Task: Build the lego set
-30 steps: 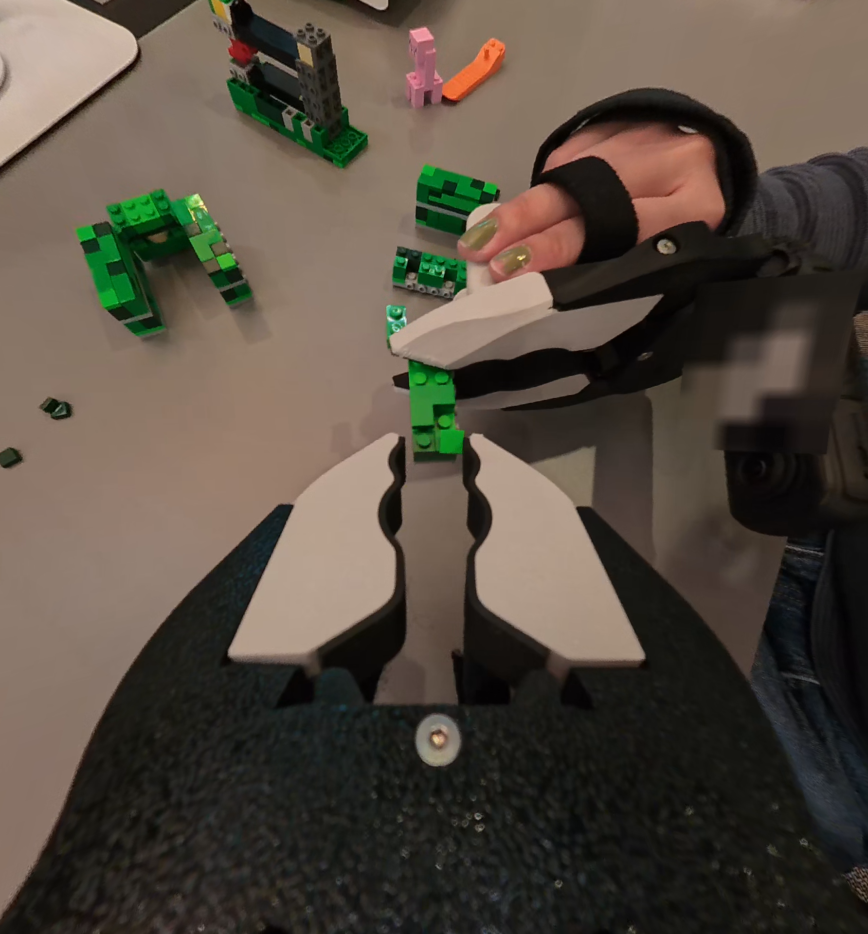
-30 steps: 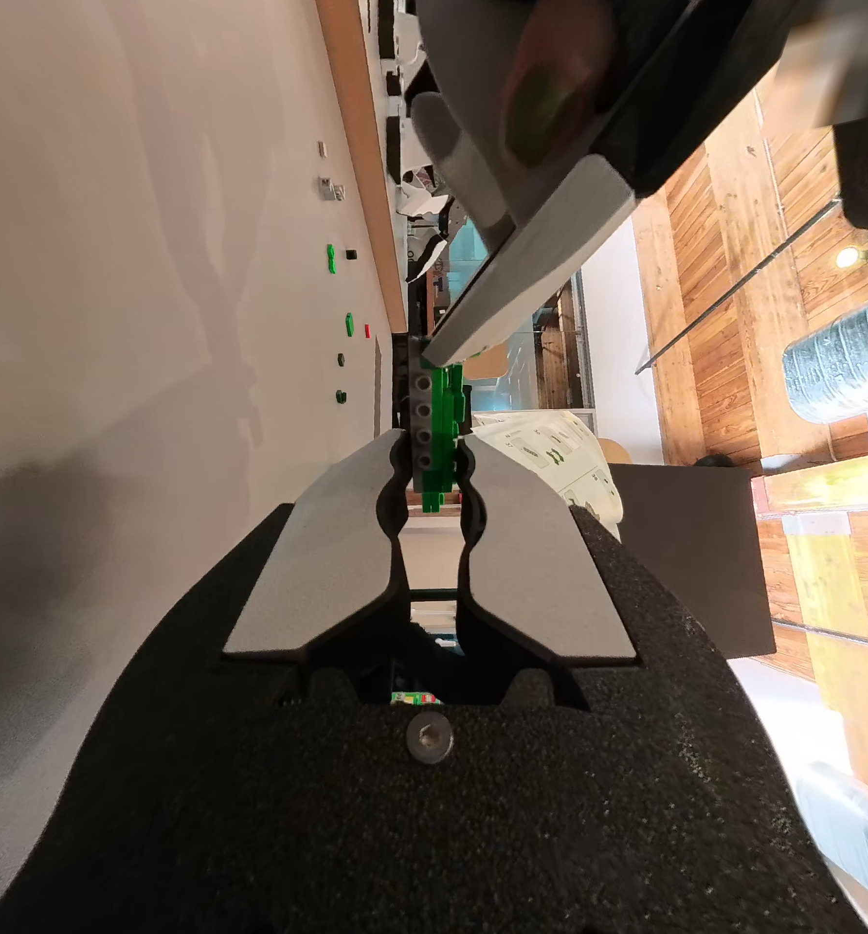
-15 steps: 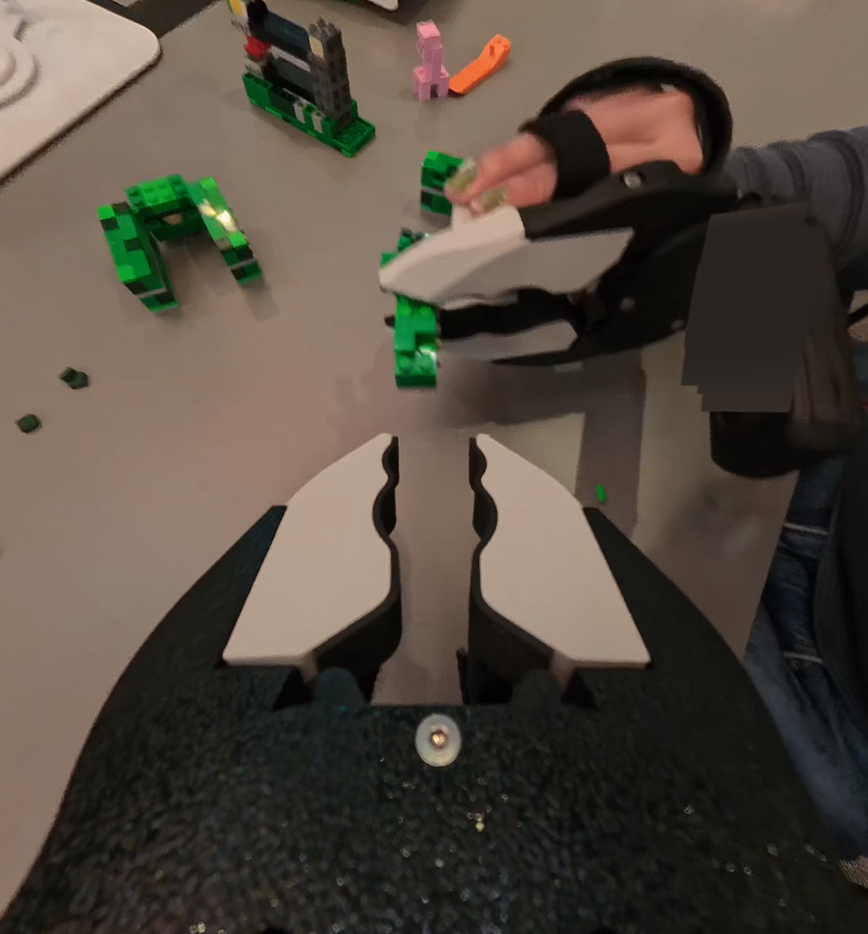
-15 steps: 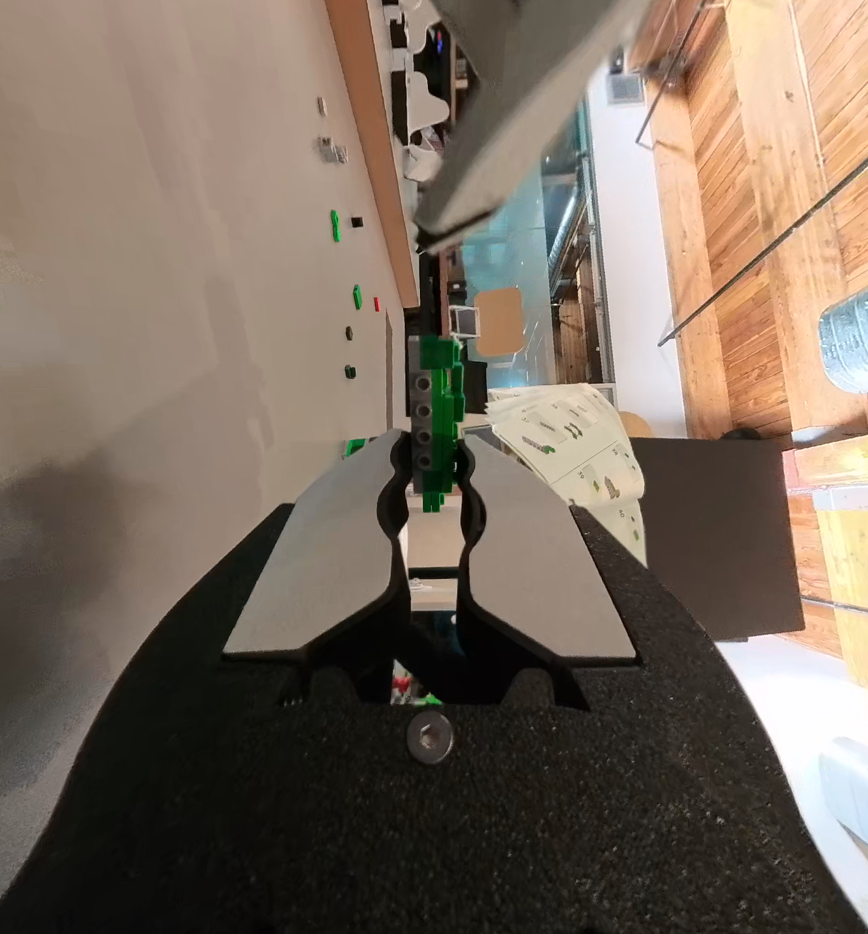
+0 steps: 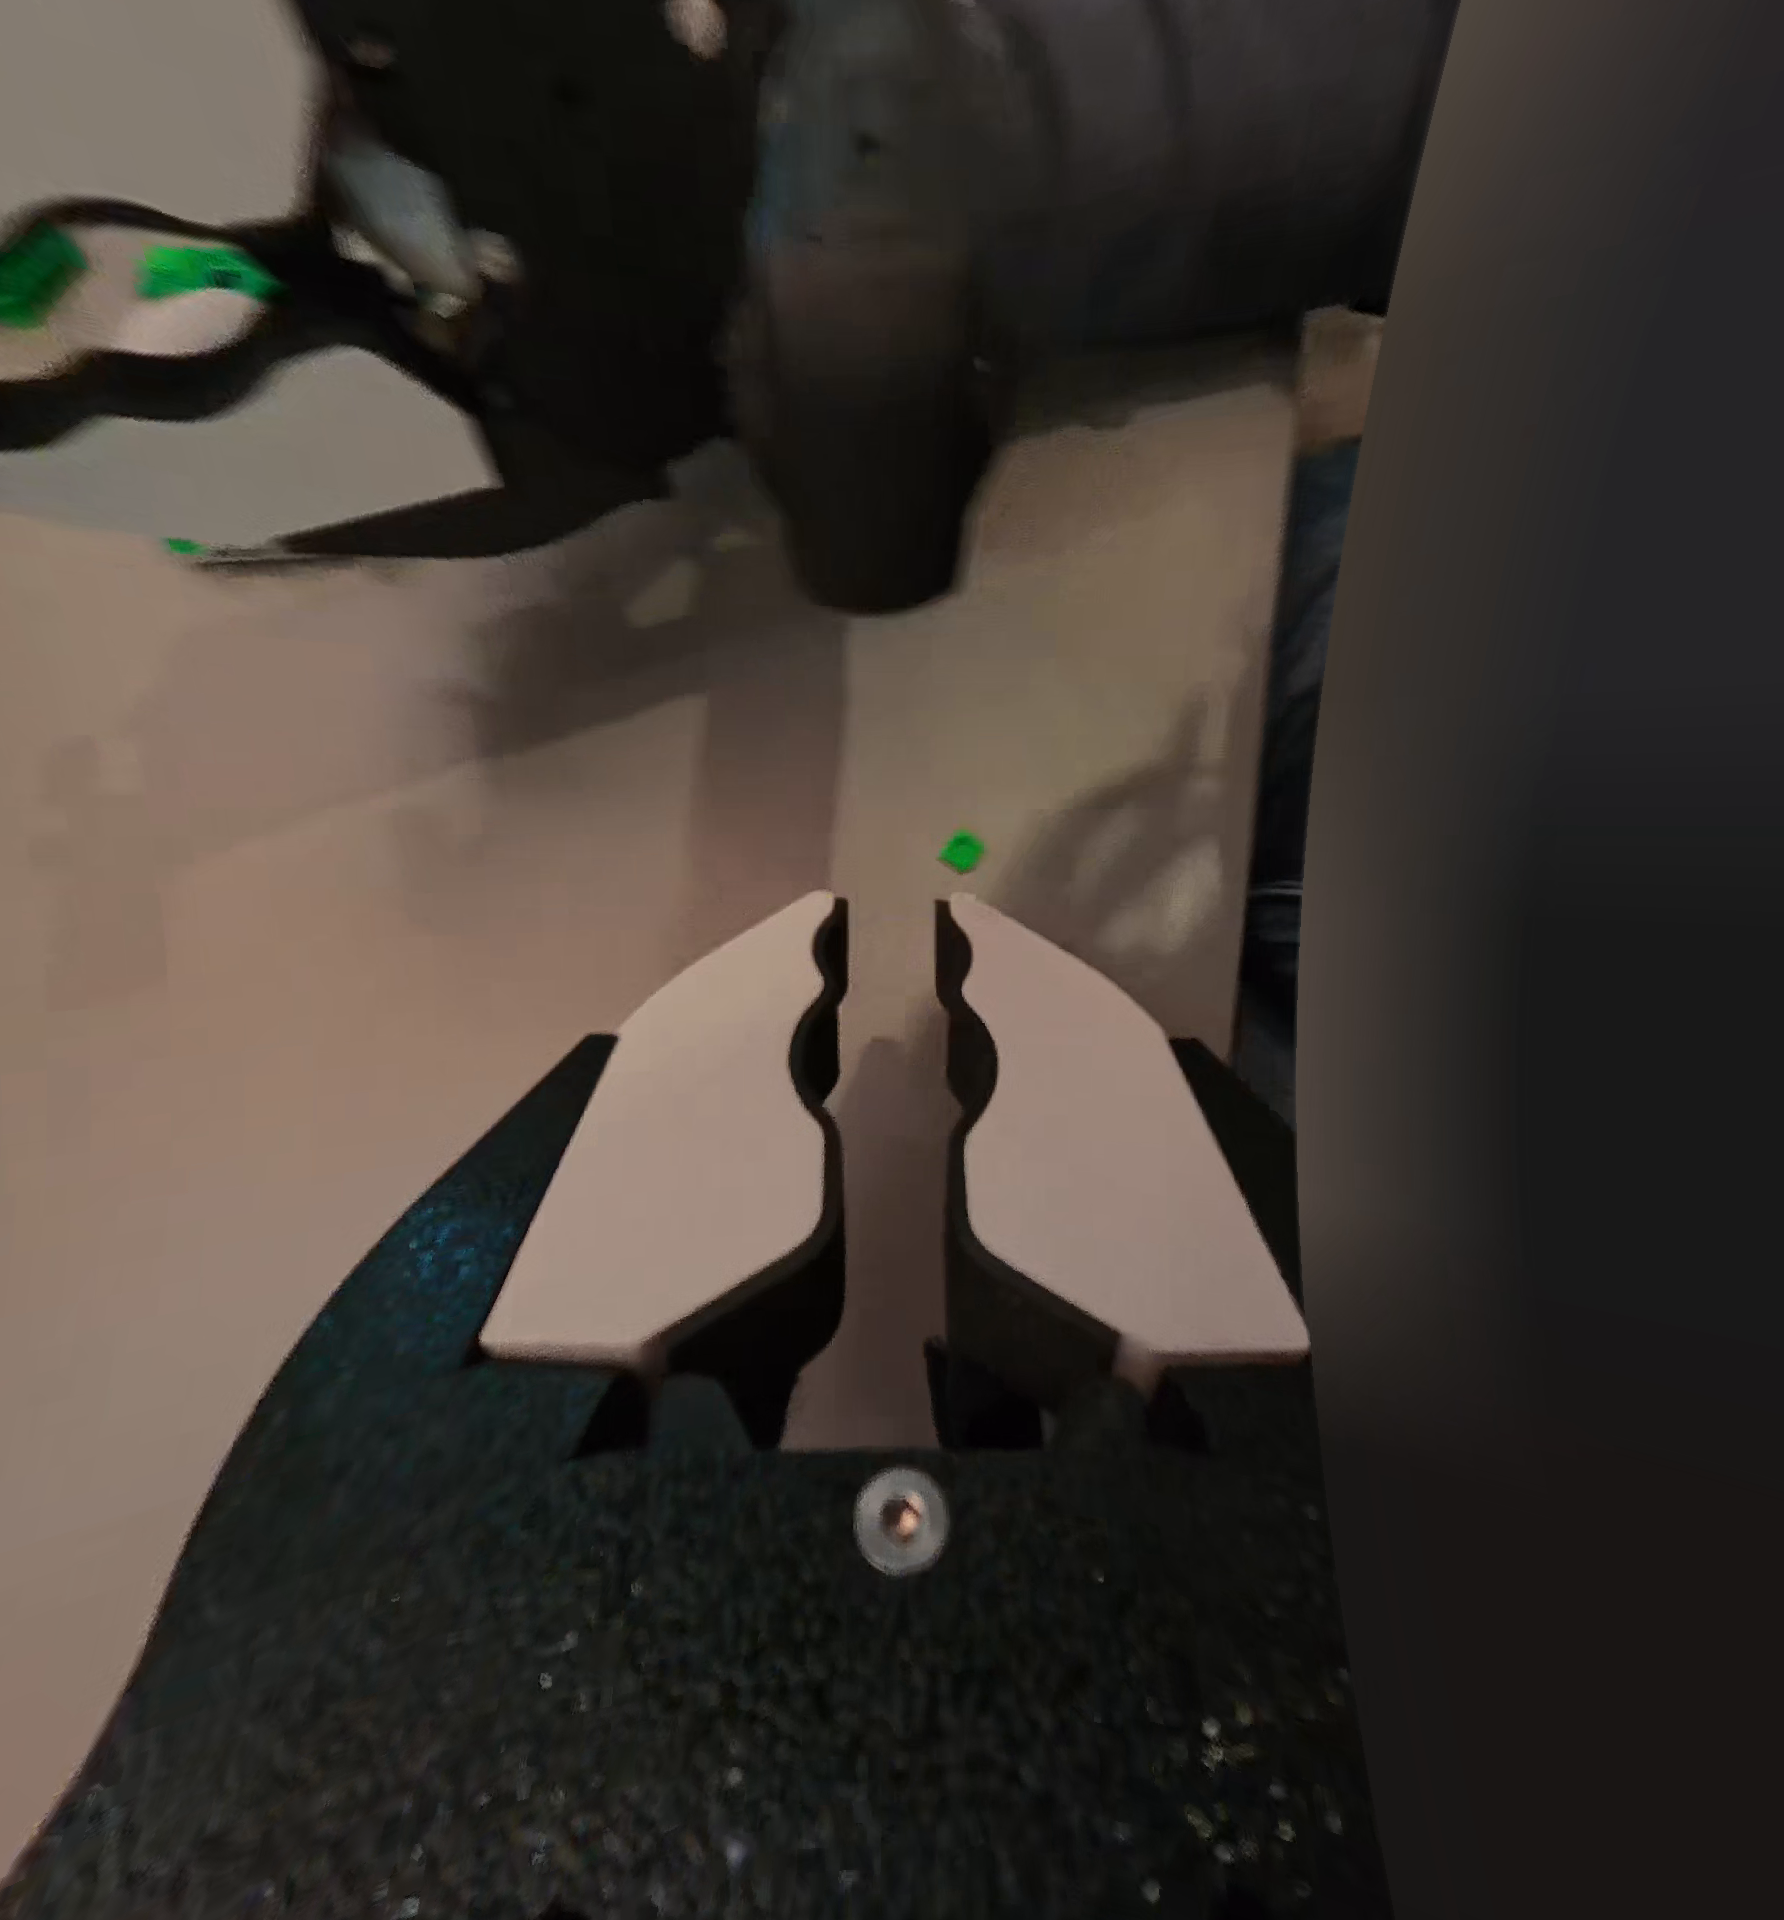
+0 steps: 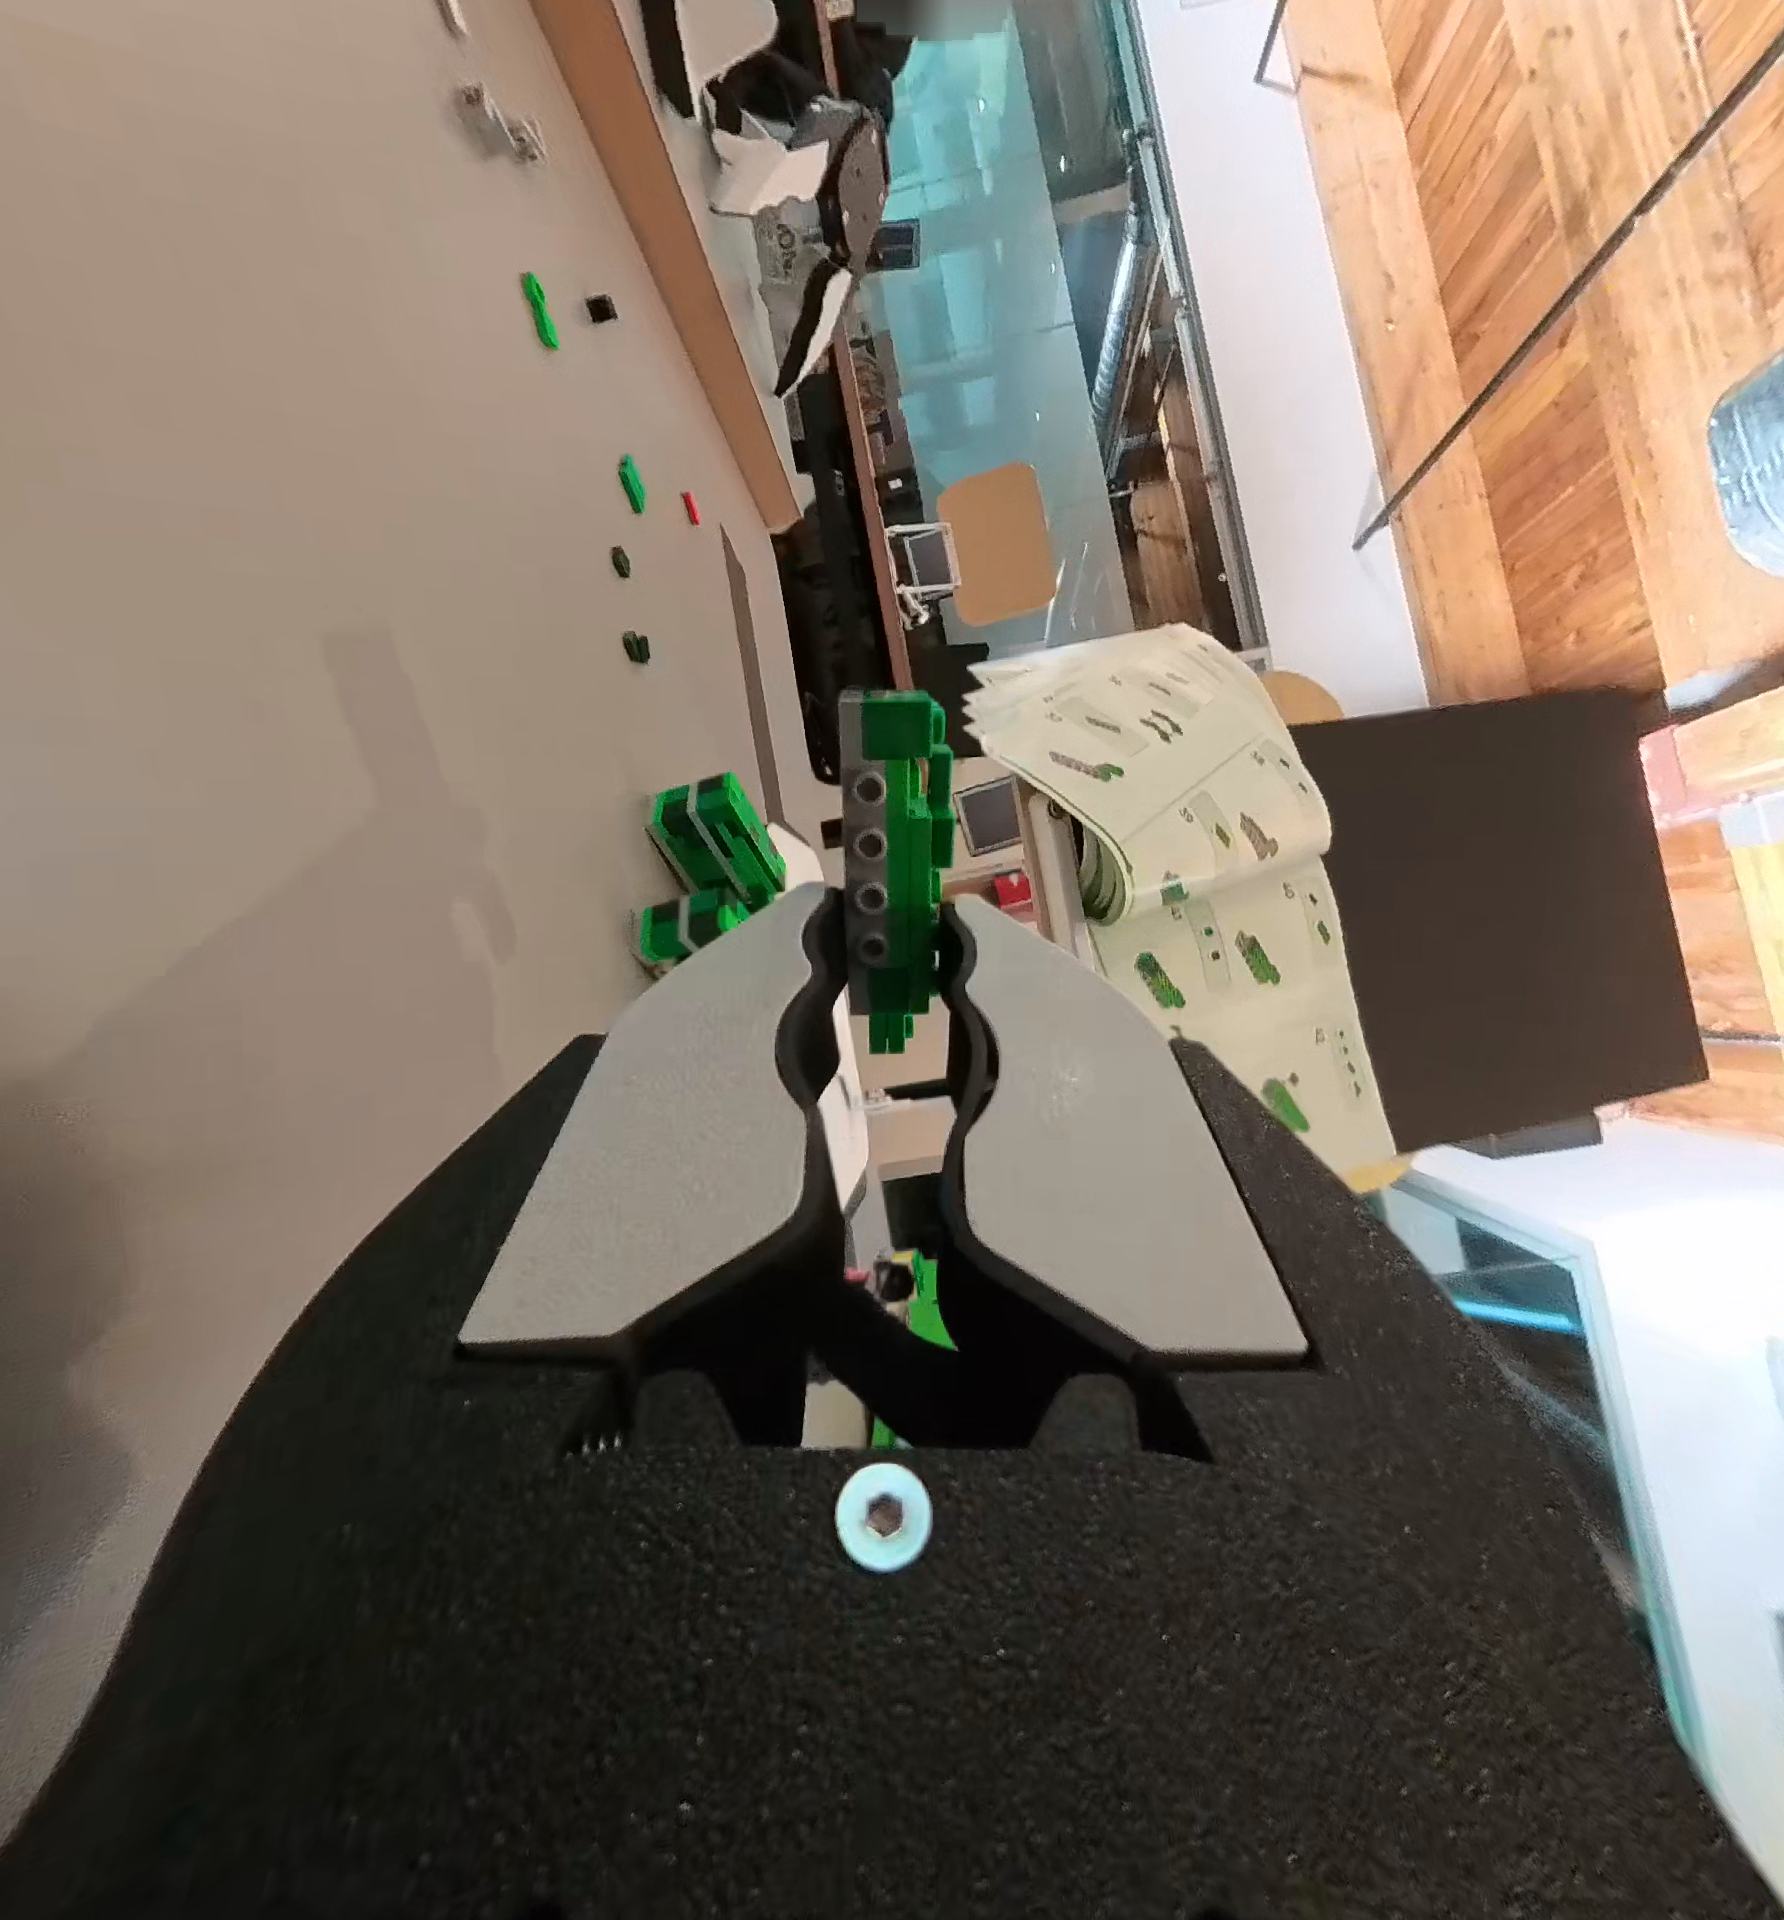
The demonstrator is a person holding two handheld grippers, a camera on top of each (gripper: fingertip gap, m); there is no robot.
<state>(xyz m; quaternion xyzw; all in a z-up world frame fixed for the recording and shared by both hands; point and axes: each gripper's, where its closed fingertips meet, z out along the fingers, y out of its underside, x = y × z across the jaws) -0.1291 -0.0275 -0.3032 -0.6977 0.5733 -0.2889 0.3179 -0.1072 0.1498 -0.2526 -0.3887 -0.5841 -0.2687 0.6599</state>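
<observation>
My right gripper [image 6: 888,914] is shut on a narrow green and grey lego assembly [image 6: 893,831], held on its side above the grey table [image 6: 244,623]. In the left wrist view the right gripper [image 5: 88,343] is a blur at the upper left, with green lego [image 5: 202,275] between its fingers. My left gripper [image 5: 890,904] is open a narrow gap and empty, low over the table [image 5: 348,883]. A small loose green piece [image 5: 961,854] lies just beyond its right fingertip.
Two green sub-builds [image 6: 713,831] [image 6: 685,925] stand on the table near the held assembly. Small loose pieces [image 6: 631,483] are scattered farther off. An open instruction booklet [image 6: 1179,831] stands behind. A dark mass [image 5: 1594,935] fills the right of the left wrist view, by the table edge [image 5: 1262,727]. One gripper's finger ends stand about 20 centimeters off the other's.
My right gripper has carried the green assembly up and away from my left gripper. My left gripper has drawn back and swung right toward the table edge, empty.
</observation>
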